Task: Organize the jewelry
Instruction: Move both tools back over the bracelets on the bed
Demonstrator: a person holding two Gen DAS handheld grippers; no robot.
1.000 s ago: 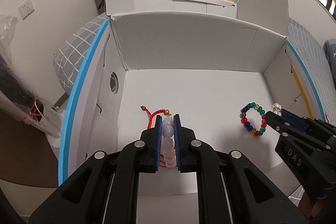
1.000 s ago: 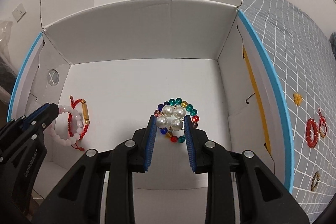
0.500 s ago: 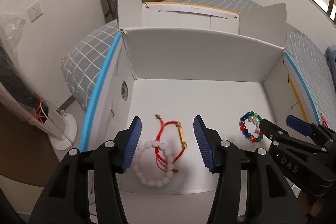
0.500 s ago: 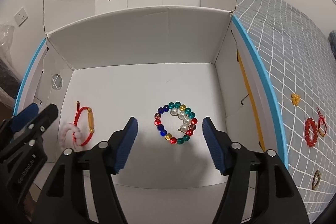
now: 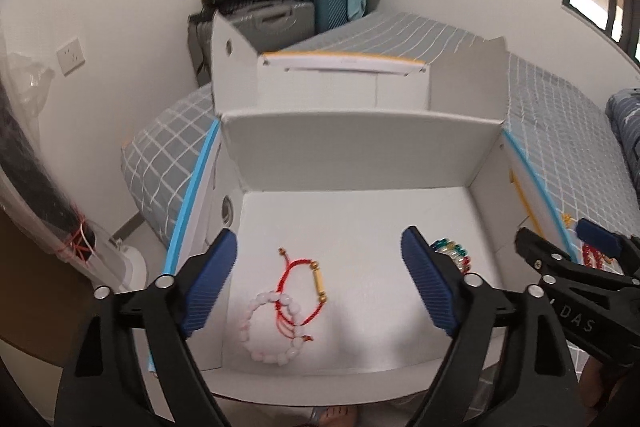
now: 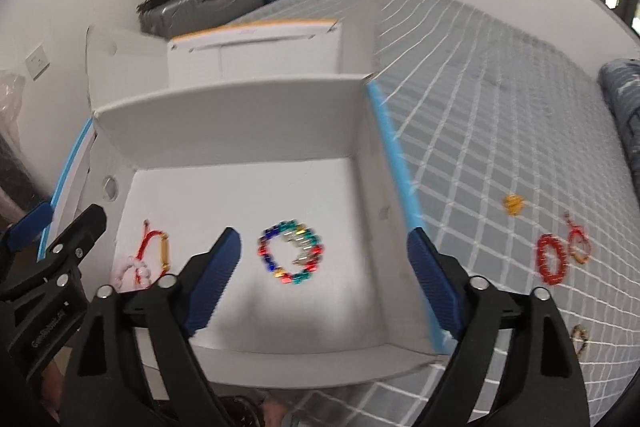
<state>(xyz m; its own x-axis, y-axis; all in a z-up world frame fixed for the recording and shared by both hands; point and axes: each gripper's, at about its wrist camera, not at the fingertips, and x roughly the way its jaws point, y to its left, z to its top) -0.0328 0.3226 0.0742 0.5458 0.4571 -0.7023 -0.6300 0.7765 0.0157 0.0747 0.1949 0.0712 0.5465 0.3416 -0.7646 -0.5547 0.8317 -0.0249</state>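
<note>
A white cardboard box point(image 5: 360, 151) lies open on the bed. On its floor at the left lie a pale pink bead bracelet point(image 5: 269, 331) and a red cord bracelet with a gold tube point(image 5: 308, 285), overlapping. A multicoloured bead bracelet with pearls point(image 6: 292, 254) lies at the right, partly hidden in the left wrist view point(image 5: 452, 251). My left gripper point(image 5: 318, 285) is open and empty above the pink and red bracelets. My right gripper point(image 6: 324, 287) is open and empty, raised over the box's right wall point(image 6: 380, 211).
On the grey checked bedspread point(image 6: 500, 115) right of the box lie a red bead bracelet point(image 6: 551, 259), a red cord piece point(image 6: 578, 239), a small gold charm point(image 6: 513, 203) and a brown bracelet point(image 6: 578, 341). Suitcases point(image 5: 288, 15) stand by the far wall.
Both grippers let go of their bracelets, opened wide and pulled back and up from the box floor. The right gripper has swung rightward toward the bedspread.
</note>
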